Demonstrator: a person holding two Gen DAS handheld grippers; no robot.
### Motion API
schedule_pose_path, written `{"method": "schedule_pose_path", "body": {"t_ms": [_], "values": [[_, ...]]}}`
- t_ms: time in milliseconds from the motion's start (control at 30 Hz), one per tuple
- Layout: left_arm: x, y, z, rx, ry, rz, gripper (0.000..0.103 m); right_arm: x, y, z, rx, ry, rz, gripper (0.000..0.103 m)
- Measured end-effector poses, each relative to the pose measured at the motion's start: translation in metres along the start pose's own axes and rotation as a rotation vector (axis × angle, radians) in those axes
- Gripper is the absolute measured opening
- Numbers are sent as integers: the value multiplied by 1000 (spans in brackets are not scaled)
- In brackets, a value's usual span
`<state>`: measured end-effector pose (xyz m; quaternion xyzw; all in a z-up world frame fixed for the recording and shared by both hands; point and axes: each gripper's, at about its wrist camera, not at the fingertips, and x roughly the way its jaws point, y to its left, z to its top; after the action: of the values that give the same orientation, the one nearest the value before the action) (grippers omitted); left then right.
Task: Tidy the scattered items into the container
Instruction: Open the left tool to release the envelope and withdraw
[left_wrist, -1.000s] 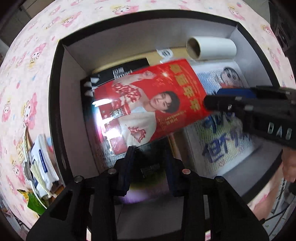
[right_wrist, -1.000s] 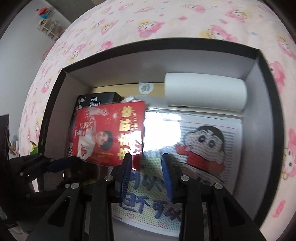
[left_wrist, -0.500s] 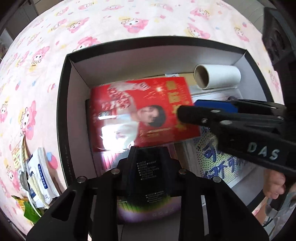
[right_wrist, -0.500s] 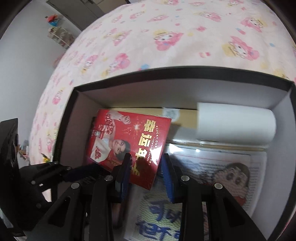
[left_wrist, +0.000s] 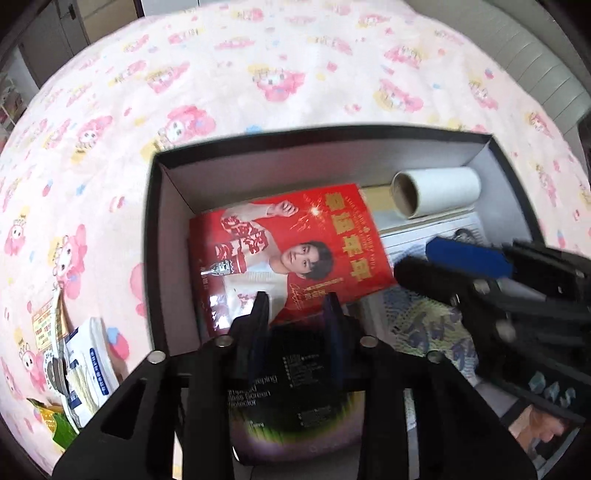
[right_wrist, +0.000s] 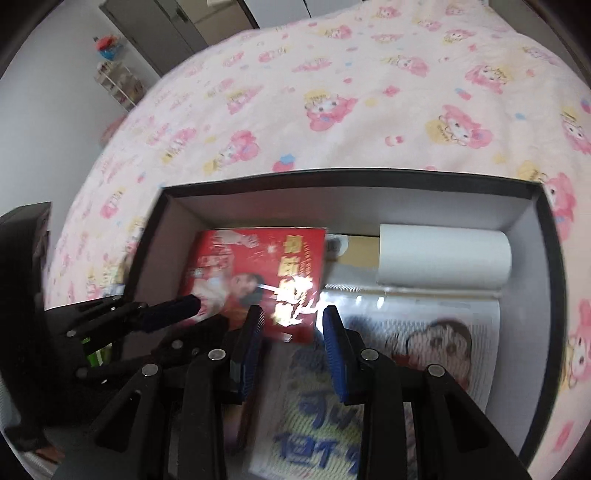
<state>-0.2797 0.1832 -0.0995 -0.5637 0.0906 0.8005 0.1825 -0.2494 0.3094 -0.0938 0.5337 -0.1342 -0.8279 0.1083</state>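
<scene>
A black box with a grey inside (left_wrist: 168, 229) (right_wrist: 532, 229) sits on a pink cartoon bedspread. In it lie a red packet with a man's picture (left_wrist: 295, 254) (right_wrist: 258, 273), a white paper roll (left_wrist: 439, 190) (right_wrist: 443, 258) and a cartoon picture pad (right_wrist: 424, 339). My left gripper (left_wrist: 295, 314) is shut on a black screen-protector box (left_wrist: 291, 384), held over the container's near side. My right gripper (right_wrist: 291, 325) is open and empty above the red packet's near corner; it also shows in the left wrist view (left_wrist: 443, 266).
Loose packets and wipes (left_wrist: 85, 365) lie on the bedspread left of the container. A brown flat box (right_wrist: 358, 247) lies under the roll. A shelf rack (right_wrist: 118, 81) and a door stand beyond the bed.
Both grippers have pulled back and up from the container. The red packet now lies flat in the box. The right gripper's jaws stand wider apart. The left still holds the black box.
</scene>
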Motion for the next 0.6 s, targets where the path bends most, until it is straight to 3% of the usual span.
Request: {"method": "schedule_pose_path", "body": {"t_ms": [167, 267, 333, 600], "values": [[-42, -19, -15, 45, -100, 44, 37, -39, 21, -19, -22, -97, -49, 36], [-69, -30, -27, 58, -154, 56, 43, -67, 36, -33, -35, -176, -103, 36], [-85, -39, -54, 75, -184, 75, 43, -82, 46, -44, -33, -209, -112, 36], [-119, -55, -97, 102, -248, 77, 45, -126, 71, -89, -38, -297, -145, 41]]}}
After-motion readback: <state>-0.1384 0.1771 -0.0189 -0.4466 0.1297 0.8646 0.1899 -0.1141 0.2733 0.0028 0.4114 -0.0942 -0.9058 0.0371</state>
